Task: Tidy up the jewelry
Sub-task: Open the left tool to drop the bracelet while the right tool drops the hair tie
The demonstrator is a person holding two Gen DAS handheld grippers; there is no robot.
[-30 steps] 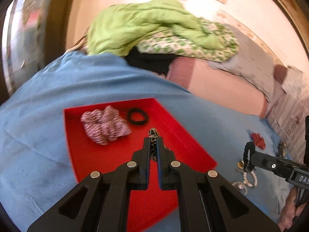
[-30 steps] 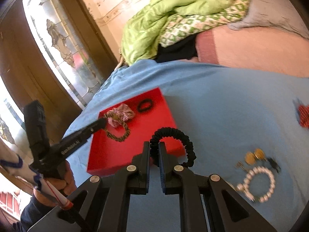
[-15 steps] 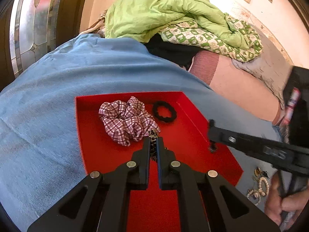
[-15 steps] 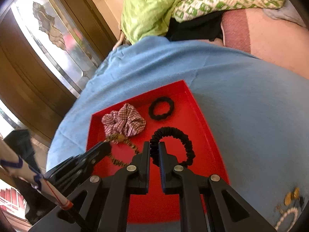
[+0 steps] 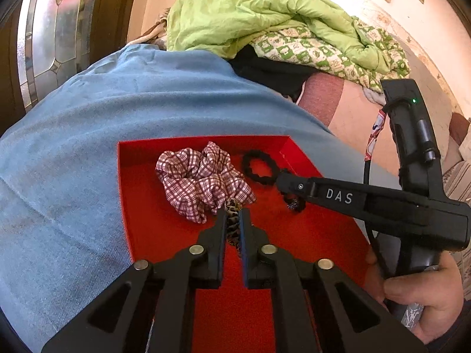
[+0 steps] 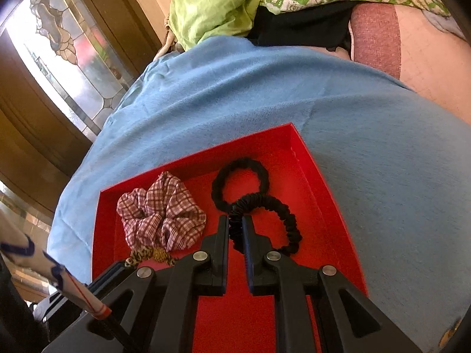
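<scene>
A red tray (image 5: 138,194) (image 6: 321,176) lies on the blue cloth. In it are a plaid scrunchie (image 5: 203,181) (image 6: 160,211) and a small black hair tie (image 5: 259,166) (image 6: 238,181). My left gripper (image 5: 232,213) is shut on a leopard-print scrunchie (image 5: 233,223), low over the tray beside the plaid one; the leopard one also shows in the right wrist view (image 6: 150,255). My right gripper (image 6: 235,220) is shut on a black ruched hair band (image 6: 273,211) and holds it over the tray's right half. The right gripper also shows in the left wrist view (image 5: 282,181).
The blue cloth (image 5: 88,123) (image 6: 368,135) covers the surface around the tray. A green quilt (image 5: 259,14) and patterned bedding are piled at the back. A stained-glass door (image 6: 67,50) stands at the left.
Both grippers have moved lower and further over the red tray with their hair ties still held. The right gripper has come in beside the left, near the small black hair tie.
</scene>
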